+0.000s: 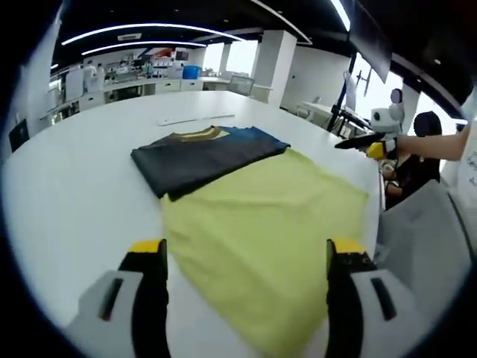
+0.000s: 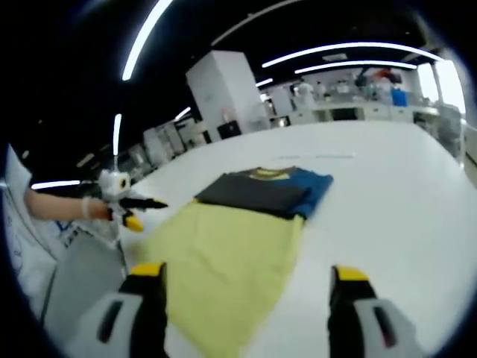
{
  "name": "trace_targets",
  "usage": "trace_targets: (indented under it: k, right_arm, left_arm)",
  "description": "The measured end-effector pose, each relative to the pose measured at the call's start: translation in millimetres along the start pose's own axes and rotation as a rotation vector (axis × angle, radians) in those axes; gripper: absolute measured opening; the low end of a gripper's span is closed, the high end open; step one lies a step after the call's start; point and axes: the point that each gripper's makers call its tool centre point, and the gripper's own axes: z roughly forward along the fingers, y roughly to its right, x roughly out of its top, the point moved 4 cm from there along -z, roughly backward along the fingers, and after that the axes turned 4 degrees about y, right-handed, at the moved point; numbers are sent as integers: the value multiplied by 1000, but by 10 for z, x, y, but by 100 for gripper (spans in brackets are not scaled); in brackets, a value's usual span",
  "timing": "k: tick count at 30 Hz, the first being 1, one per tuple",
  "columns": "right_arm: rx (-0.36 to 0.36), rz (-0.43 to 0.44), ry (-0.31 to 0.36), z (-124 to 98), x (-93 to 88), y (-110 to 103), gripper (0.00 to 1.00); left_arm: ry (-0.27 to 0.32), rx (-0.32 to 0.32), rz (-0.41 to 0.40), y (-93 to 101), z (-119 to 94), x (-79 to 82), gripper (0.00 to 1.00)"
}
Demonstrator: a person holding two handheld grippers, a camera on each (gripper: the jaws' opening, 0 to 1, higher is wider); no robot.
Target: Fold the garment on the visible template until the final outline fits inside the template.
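Hand-held gripper, left (image 1: 246, 257): jaws apart, empty.
Hand-held gripper, right (image 2: 246, 282): same.
Garment (image 1: 205, 153): grab yellow template (image 1: 268, 224)-side edge evenly, both corners.

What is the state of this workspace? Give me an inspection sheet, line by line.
Surface: white table, flat.
Job's things: yellow template lying flat; dark folded garment on its far end, reaching past the outline at the sides.
Clutter: thin strip beyond the garment.
Grippers: left claw open; right claw open; both hold nothing.
Cables: nothing seen.
Surroundings: benches, ceiling lights, people far off.
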Motion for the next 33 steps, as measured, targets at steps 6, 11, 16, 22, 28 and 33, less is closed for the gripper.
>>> trace_targets:
  k: [6,11,16,22,28,33]
  right_arm:
    - [15,-23,-64,-92,-192,-47,84]
    - [40,-13,-132,-168,-393,-118,71]
    - [87,13,-197,-219,-592,-229,58]
    - [82,17,-240,-229,-731,-201,49]
    - [101,-10,-282,-254,-812,-244,41]
    - [117,21,-290,-255,-848,-284,33]
  left_arm:
    - [-59,-19,-6,40,-84,-103,82]
    - [-152,-49,-37,78,-189,-293,76]
    - [-205,-59,-83,112,-282,-420,64]
    - [-275,-70,-73,135,-348,-543,53]
    - [-352,-78,-60,221,-497,-617,42]
    - [-395,-79,-104,253,-590,-705,29]
